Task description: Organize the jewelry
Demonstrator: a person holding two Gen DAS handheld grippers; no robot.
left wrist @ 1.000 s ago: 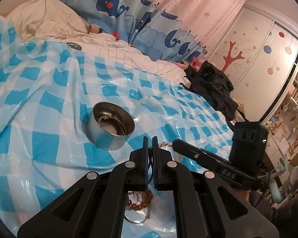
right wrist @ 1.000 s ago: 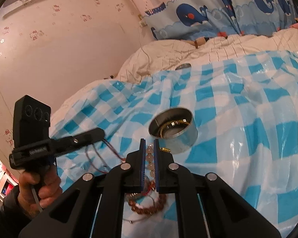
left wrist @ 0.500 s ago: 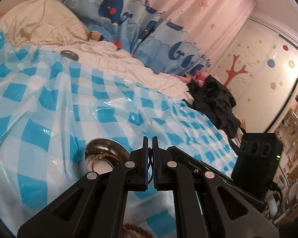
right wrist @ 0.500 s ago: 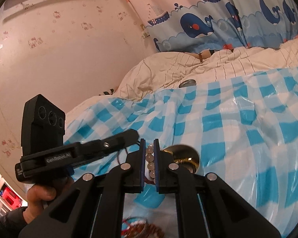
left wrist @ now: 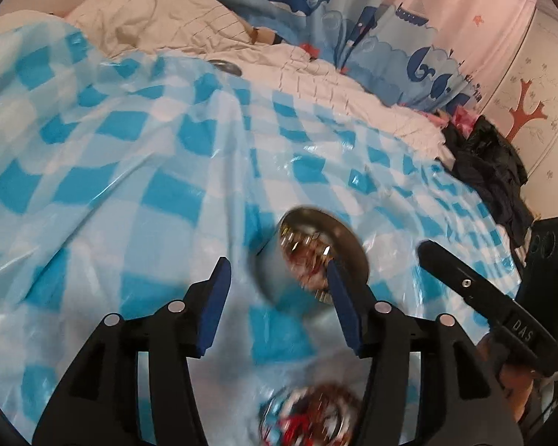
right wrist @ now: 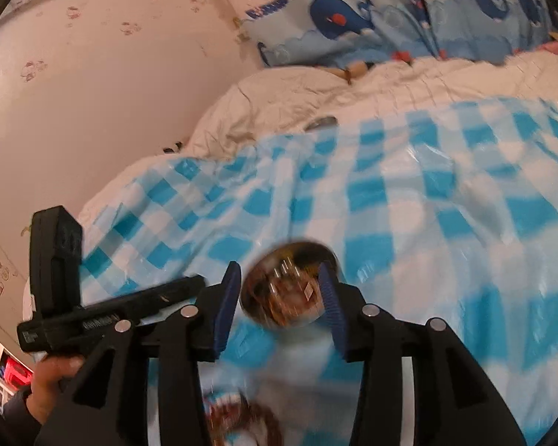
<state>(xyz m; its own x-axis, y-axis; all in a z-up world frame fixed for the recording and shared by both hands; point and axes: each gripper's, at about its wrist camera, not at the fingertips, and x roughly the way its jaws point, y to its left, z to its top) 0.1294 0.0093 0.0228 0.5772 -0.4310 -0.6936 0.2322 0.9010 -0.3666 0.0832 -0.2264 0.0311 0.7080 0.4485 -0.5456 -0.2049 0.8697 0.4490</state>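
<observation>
Black left gripper [left wrist: 277, 280] and right gripper [right wrist: 279, 290], blue pads, silver screws.

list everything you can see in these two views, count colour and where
metal tin: one, silver, on the checked sheet just past both claws, jewelry inside
jewelry in tin: blurred heap, gold and brown, count unclear
loose jewelry pile: one blurred cluster, brown and red beads, on the sheet below the claws
checked sheet: one, blue and white plastic, spread over the bed
duvet: one, cream, bunched behind the sheet
round lid: one, silver, at the sheet's far edge
whale curtain: one, blue, behind the bed
dark clothes: one heap, black, far right of the bed
left claw: open, nothing between the fingers, jaws have just been opening
right claw: open, empty, jaws have just been opening
</observation>
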